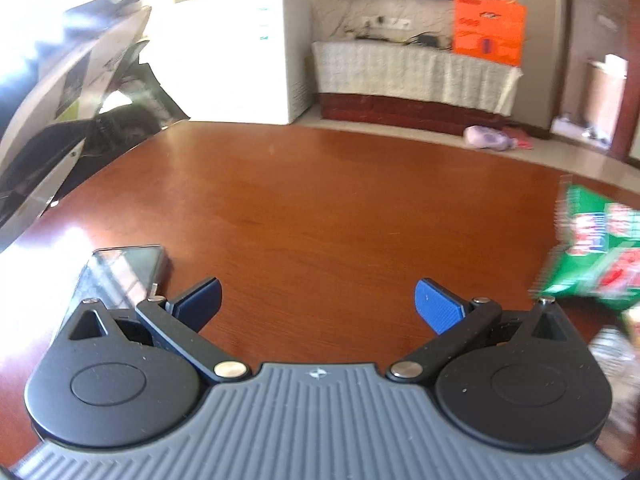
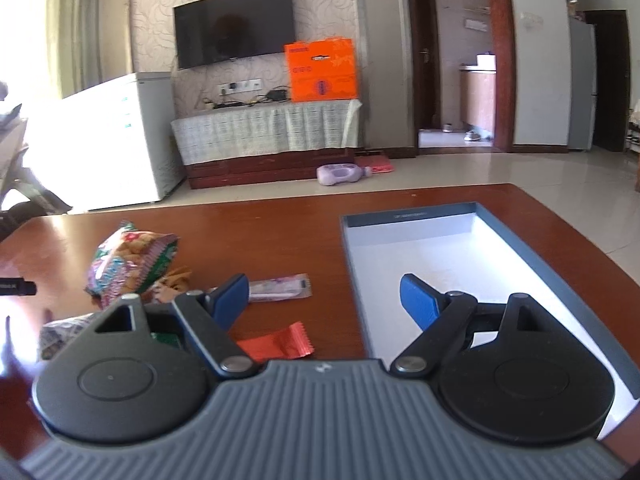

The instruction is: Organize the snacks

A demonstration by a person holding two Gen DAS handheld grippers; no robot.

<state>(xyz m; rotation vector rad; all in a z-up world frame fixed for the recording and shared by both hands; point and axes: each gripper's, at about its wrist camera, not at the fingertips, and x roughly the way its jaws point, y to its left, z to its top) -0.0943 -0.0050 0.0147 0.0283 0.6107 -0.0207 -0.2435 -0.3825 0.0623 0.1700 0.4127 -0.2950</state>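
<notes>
The snacks lie in a loose cluster on the wooden table [image 2: 280,216], left of the tray [image 2: 500,248]: a green patterned bag [image 2: 132,264] farthest back, a pale flat packet [image 2: 280,287] nearer the tray, a red wrapper [image 2: 280,344] closest to the camera, and another patterned pack [image 2: 60,334] at the left edge, partly hidden by the gripper body. None of them is in the tray, whose white floor is bare inside its grey rim. The right gripper [image 2: 324,300] hangs low over the table, released, its 2 blue fingers spread wide with nothing between them; the left finger sits over the pale packet's end and the right finger over the tray's near left part, so the gap spans the tray's left wall. Whether the fingers touch anything below cannot be told. The left gripper [image 1: 318,304] is also slack and holds nothing, level above bare wood. A phone [image 1: 120,276] lies just beside its left finger, and a blurred green bag [image 1: 596,252] sits off to its right at the frame edge. Ahead of the left gripper the table is open up to its curved far edge. The tray's right wall runs close to the table's right edge, with floor beyond.
</notes>
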